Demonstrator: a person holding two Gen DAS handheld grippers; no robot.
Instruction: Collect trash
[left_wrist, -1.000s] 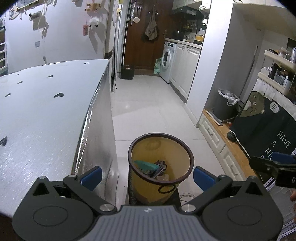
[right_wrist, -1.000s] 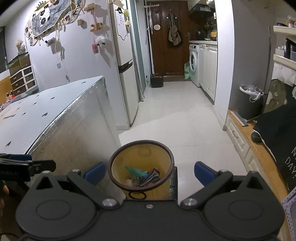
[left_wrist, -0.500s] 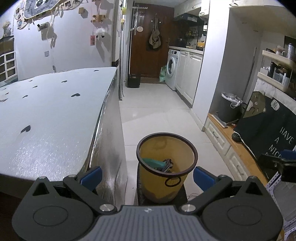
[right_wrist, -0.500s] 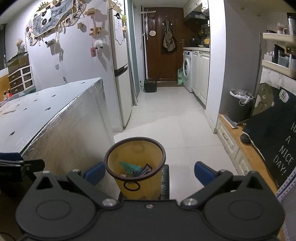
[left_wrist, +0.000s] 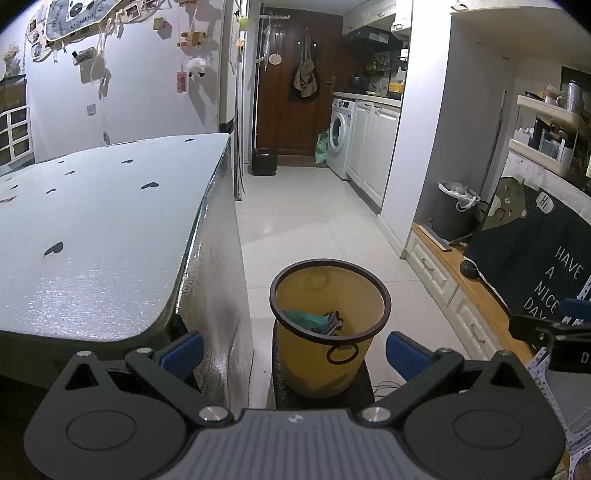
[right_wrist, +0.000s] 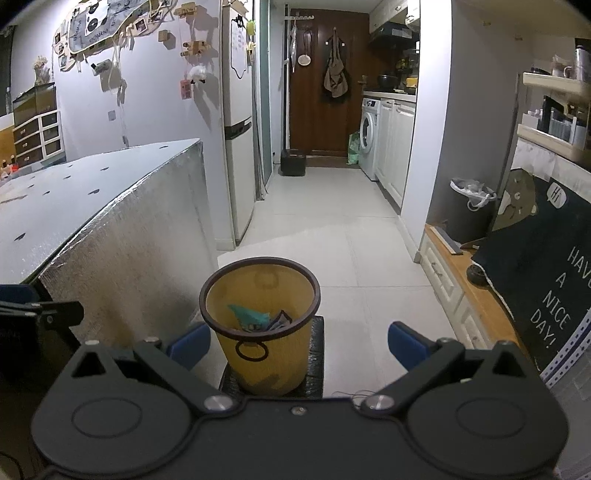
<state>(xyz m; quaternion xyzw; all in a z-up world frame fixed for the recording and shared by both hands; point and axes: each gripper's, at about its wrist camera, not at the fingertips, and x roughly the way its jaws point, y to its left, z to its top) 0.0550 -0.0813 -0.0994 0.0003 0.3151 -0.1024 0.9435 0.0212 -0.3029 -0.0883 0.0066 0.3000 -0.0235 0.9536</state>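
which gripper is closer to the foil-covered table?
Left. The left gripper is right beside the corner of the foil-covered table; the right gripper is farther out, with the left one between.

I've got the bin (left_wrist: 328, 332) right ahead on a low stand (right_wrist: 316, 354), trash (left_wrist: 314, 320) lying inside it. The table (left_wrist: 92, 236) sits just left of the bin. Behind it the floor (left_wrist: 306, 221) runs back to a door (left_wrist: 291, 92), washing machine (left_wrist: 340, 136) to its right. A second bin (left_wrist: 452, 210) stands far right, beside a hanging cloth (left_wrist: 535, 258).
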